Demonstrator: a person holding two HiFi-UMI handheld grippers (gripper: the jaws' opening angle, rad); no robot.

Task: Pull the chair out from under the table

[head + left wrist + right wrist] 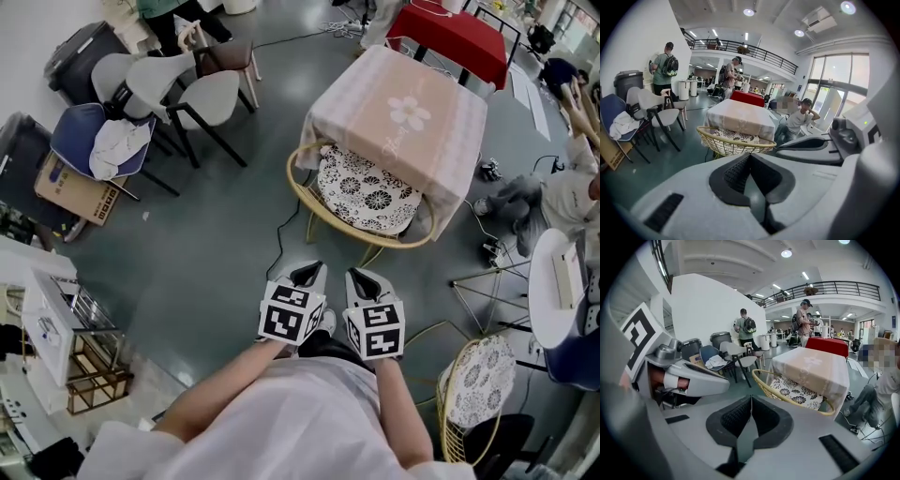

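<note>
A yellow wire-frame chair (361, 202) with a black-and-white floral cushion (366, 192) is tucked partly under a small table with a pink cloth (403, 117). The chair's rounded back rim (736, 146) (797, 397) faces me. My left gripper (307, 275) and right gripper (361, 278) hover side by side over the grey floor, a short way in front of the chair and apart from it. Both have their jaws pressed together with nothing between them. The left gripper's tips (750, 154) and the right gripper's tips (751, 398) point toward the chair.
A second wire chair (473, 384) stands at my right. White chairs (202, 94) and a blue chair (89, 141) are at the left, near a cardboard box (75, 187). A seated person (562, 187) and cables lie right of the table. A red table (459, 37) is behind.
</note>
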